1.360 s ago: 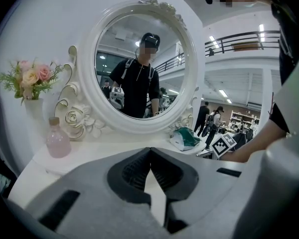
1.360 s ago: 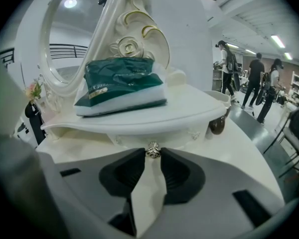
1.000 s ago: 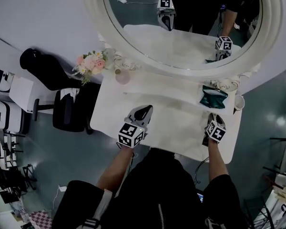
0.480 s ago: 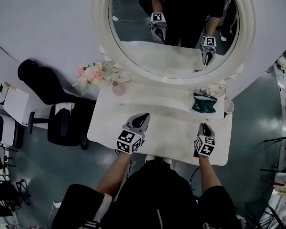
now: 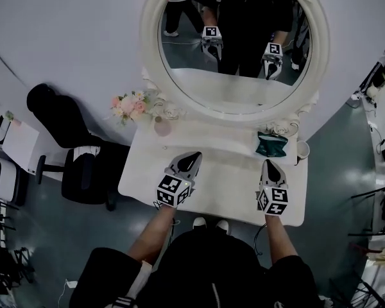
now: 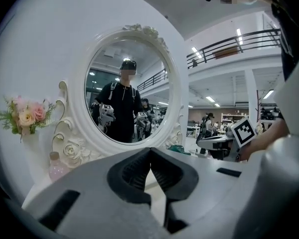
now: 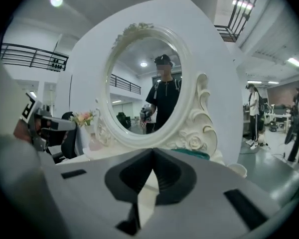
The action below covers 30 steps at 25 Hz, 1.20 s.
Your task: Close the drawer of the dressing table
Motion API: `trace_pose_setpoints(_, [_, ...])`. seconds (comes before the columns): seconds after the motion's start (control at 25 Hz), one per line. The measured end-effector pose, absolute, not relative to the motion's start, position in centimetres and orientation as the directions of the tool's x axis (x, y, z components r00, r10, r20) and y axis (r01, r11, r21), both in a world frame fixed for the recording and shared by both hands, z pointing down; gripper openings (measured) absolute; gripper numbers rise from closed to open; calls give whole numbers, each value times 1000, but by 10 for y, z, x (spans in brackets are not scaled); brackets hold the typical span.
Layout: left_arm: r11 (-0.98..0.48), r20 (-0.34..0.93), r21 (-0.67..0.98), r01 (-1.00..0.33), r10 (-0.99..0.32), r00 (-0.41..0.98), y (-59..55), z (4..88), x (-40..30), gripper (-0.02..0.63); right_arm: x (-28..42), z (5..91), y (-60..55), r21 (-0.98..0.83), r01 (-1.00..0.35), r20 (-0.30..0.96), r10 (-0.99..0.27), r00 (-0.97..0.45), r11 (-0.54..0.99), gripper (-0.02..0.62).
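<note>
Since the earlier frame the right gripper (image 5: 269, 165) has risen from the dressing table (image 5: 231, 175) front edge and its jaws have closed on nothing. The left gripper (image 5: 194, 156) is likewise closed and empty. The drawer, at 6 o'clock below both jaws, is hidden under the smooth white top. The oval mirror (image 5: 237, 88) in its carved frame stands at 12 o'clock.

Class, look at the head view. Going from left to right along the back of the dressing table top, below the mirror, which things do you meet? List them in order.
Pink flowers → small pink bottle → crumpled dark teal bundle → white cup.
</note>
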<state>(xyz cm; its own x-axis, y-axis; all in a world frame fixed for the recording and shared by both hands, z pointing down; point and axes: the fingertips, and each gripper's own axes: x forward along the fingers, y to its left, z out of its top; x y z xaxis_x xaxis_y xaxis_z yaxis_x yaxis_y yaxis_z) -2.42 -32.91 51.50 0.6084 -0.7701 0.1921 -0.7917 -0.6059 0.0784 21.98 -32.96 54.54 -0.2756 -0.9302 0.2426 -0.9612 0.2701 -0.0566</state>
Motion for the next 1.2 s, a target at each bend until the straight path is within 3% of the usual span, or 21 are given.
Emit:
trace_pose_setpoints(0.32, [-607, 124, 50, -793, -784, 608, -333, 484, -24, 5, 202, 486, -329, -46, -946, 131, -936, -325, 322, 0])
trace_pose_setpoints(1.2, [-598, 123, 56, -800, -791, 600, -335, 483, -25, 5, 203, 494, -324, -2, -939, 152, -928, -340, 344, 0])
